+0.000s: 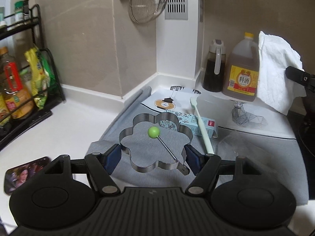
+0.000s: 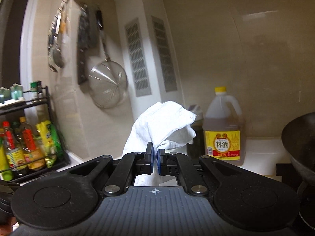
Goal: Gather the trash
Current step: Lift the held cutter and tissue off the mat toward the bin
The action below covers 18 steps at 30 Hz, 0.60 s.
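White paper towel [image 2: 161,125] hangs crumpled, pinched between the right gripper [image 2: 155,162] above the counter; the left gripper [image 1: 152,157] clasps a steel flower-shaped egg ring [image 1: 155,141] over the grey mat [image 1: 246,157]

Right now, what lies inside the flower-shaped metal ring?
Inside the metal ring: grey mat and its own green-knobbed handle. Left tool grips the ring.

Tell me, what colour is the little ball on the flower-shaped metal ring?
The ball is light green, seen best in the left wrist view, inside the flower-shaped ring.
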### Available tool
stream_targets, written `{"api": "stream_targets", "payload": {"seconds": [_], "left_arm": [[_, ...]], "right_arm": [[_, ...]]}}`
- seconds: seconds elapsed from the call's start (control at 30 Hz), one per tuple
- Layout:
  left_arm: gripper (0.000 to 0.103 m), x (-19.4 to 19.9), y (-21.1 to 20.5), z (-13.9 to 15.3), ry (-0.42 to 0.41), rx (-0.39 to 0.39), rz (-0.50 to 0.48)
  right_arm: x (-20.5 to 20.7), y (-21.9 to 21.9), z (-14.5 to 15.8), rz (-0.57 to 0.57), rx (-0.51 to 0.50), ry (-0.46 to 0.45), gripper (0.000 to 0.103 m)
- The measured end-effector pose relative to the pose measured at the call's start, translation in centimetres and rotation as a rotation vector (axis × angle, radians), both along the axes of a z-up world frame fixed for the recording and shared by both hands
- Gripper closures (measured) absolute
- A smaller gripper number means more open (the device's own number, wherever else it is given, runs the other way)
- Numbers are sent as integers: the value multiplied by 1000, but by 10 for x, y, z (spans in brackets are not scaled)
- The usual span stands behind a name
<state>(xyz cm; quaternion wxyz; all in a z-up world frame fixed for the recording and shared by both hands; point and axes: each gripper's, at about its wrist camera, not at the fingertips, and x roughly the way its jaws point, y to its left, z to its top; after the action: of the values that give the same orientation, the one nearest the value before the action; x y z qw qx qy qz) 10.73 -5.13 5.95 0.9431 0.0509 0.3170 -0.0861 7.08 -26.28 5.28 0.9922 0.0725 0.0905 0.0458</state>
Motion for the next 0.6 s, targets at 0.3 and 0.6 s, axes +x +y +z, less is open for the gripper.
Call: {"api": "stream_targets", "payload": {"seconds": [0.3,0.6], "left_arm": [[27,-65,20,24,-19,-3,23],[27,-143,44,36,-46,13,45]], "right_arm": [[-61,22,11,87,-6,1,99],[-128,43,12,169,-12,23,99]]}}
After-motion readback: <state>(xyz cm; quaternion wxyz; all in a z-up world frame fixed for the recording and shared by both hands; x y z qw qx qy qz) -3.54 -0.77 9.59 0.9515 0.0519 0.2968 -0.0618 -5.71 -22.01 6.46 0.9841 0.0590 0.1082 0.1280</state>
